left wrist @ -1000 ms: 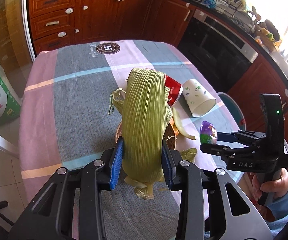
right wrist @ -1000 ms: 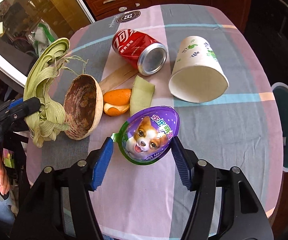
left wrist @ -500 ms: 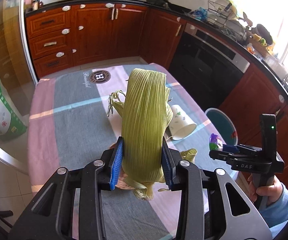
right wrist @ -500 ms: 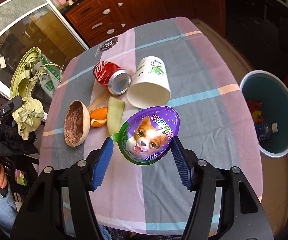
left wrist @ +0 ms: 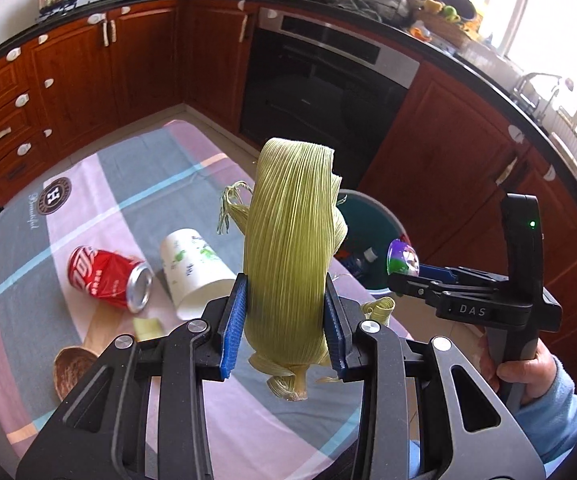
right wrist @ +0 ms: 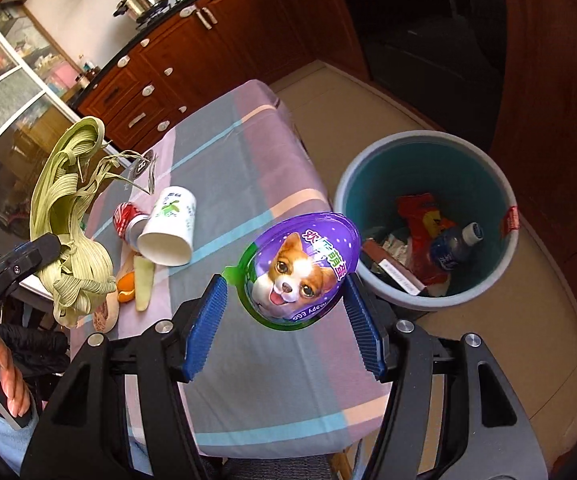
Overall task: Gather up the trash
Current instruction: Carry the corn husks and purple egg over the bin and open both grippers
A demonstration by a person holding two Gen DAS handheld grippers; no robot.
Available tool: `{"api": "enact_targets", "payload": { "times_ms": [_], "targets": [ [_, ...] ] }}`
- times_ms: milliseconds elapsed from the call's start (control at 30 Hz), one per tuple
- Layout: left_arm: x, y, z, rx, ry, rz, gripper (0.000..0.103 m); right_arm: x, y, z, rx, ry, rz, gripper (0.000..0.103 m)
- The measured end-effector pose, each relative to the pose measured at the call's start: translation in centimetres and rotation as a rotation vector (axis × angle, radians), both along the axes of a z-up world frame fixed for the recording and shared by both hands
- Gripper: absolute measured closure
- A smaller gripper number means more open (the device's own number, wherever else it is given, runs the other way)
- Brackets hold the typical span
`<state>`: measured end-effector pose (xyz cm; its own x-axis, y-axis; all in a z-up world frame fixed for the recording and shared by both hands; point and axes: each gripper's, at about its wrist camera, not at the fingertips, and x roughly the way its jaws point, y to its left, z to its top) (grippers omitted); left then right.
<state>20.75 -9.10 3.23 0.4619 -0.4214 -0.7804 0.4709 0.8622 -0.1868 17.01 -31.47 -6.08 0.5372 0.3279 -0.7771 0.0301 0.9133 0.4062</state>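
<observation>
At the far left, the left tool (left wrist: 284,320) is clamped on a pale green, ribbed corn husk (left wrist: 288,248), which stands upright between the blue pads and hangs curled at its lower end, clear of the surface. Under and beyond it the striped pink, grey and blue cloth-covered surface (right wrist: 272,368) carries a brown coconut-shell half (left wrist: 70,368), an orange peel (right wrist: 125,286) just beside a pale green rind strip (right wrist: 144,282), a dented red drink can (left wrist: 106,276) lying on its side, and a toppled white paper cup with green print (right wrist: 168,228) touching the can. Further right, the right tool (right wrist: 284,328) grips a purple plastic egg-shaped capsule with a puppy picture (right wrist: 300,264) above the surface's near edge. On the floor at the right stands a round grey bin with a teal inside (right wrist: 500,272), holding a blue bottle (right wrist: 454,246), a red wrapper (right wrist: 422,216) and other scraps.
</observation>
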Motion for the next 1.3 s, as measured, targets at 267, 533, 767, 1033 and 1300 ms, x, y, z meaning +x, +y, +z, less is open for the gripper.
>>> {"api": "enact_targets", "payload": {
  "times_ms": [267, 533, 767, 1033, 1300],
  "targets": [
    [1.1, -5.9, -1.2, 0.041, 0.025, -0.074, 0.067, -0.5, -5.5, -1.5, 0.042, 0.007, -0.077, 0.045],
    [2.3, -10.7, -2.9, 0.085, 0.055, -0.126, 0.067, -0.3, -9.1, -2.9, 0.084, 0.021, -0.13, 0.045],
    [3.8, -14.5, -5.1, 0.112, 0.087, -0.171, 0.067, 0.4, -12.0, -4.3, 0.118, 0.045, -0.177, 0.045],
    [5.4, -17.9, -7.5, 0.11, 0.121, -0.211, 0.067, 1.2, -14.7, -5.2, 0.127, 0.061, -0.234, 0.045],
    [7.5, -19.3, -10.4, 0.118, 0.166, -0.202, 0.067, 3.5, -15.0, -7.3, 0.154, 0.113, -0.233, 0.045]
  ]
}}
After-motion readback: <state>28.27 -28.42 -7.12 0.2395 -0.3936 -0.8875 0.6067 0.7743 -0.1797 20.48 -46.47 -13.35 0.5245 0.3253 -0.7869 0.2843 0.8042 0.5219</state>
